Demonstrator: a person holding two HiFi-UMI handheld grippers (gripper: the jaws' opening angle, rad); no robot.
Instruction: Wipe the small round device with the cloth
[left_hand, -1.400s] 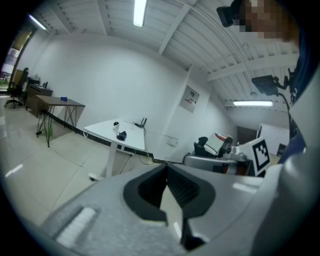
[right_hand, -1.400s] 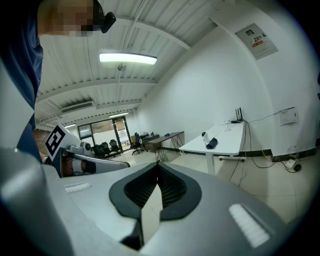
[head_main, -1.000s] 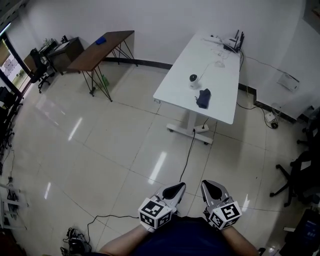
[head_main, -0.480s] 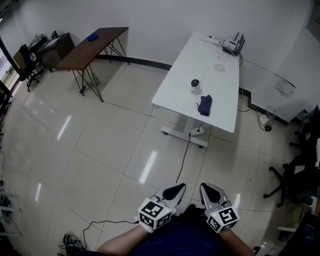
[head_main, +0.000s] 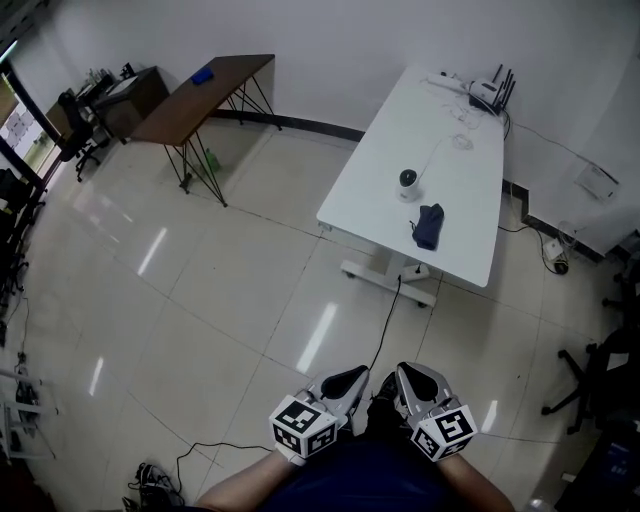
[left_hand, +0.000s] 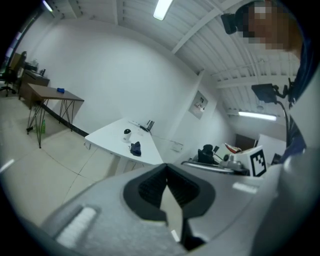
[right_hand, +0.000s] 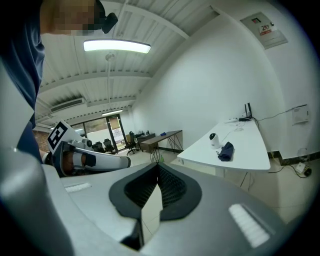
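Observation:
A small round white device with a dark lens stands on the white table, and a crumpled dark blue cloth lies just in front of it. Both also show far off in the left gripper view, device and cloth, and in the right gripper view, device and cloth. My left gripper and right gripper hang close to my body over the floor, well short of the table. Both are shut with nothing between the jaws.
A black cable runs across the tiled floor from the table's base toward me. A router and wires sit at the table's far end. A brown desk stands at the left, and office chairs at the right.
The white table sits a little nearer and further right in the head view than before. Both grippers stay shut, held side by side in front of my body.

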